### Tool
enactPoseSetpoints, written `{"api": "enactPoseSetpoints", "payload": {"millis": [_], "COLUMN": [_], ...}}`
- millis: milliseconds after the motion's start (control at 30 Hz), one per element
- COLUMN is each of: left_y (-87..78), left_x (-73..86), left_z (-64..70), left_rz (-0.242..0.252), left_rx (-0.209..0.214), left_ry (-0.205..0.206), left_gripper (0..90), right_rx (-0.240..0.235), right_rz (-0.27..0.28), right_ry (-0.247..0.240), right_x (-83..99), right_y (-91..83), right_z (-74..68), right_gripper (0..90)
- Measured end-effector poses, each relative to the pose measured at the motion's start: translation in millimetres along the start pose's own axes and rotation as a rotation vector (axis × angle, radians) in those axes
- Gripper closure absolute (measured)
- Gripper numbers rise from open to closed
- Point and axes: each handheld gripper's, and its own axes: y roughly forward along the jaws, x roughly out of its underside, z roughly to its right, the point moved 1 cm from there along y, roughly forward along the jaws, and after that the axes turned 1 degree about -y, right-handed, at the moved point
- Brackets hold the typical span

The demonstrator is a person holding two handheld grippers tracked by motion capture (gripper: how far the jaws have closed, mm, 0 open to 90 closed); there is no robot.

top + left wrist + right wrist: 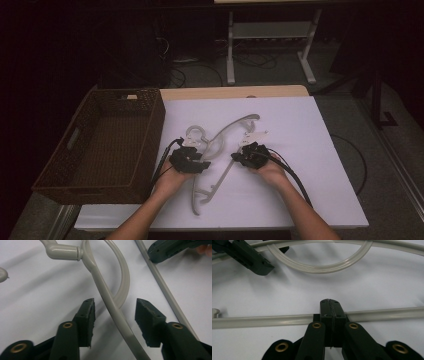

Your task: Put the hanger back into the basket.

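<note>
Hanger [220,150] straddled by spread left gripper [113,312], bar pinched by right gripper [332,307].

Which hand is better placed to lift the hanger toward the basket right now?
Right: the right gripper is shut on the hanger bar, while the left gripper only straddles a hanger arm, open. The basket sits left.

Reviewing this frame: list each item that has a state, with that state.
Left gripper: open, jaws either side of the hanger's arm.
Right gripper: shut on the hanger's straight bar.
Hanger: lying flat on the white sheet.
Wicker basket: upright, looks empty.
</note>
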Motion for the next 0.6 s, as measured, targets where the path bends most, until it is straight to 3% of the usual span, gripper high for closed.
{"api": "enactPoseSetpoints", "payload": {"millis": [300,600], "left_y": [3.1,2.1], "left_x": [-1.3,-2.9], "left_z": [0.8,1.1], "left_rz": [-0.027,-0.035], "left_rx": [0.007,0.008], "left_ry": [-0.003,-0.041], "left_gripper": [66.5,69.2], "right_rx": [0.0,0.002], "right_rz": [0.0,0.003], "right_ry": [-0.001,0.0], "right_x": [0.0,-0.2], "right_y": [0.0,0.1], "right_z": [0.1,-0.5], "right_gripper": [89.4,89.4]}}
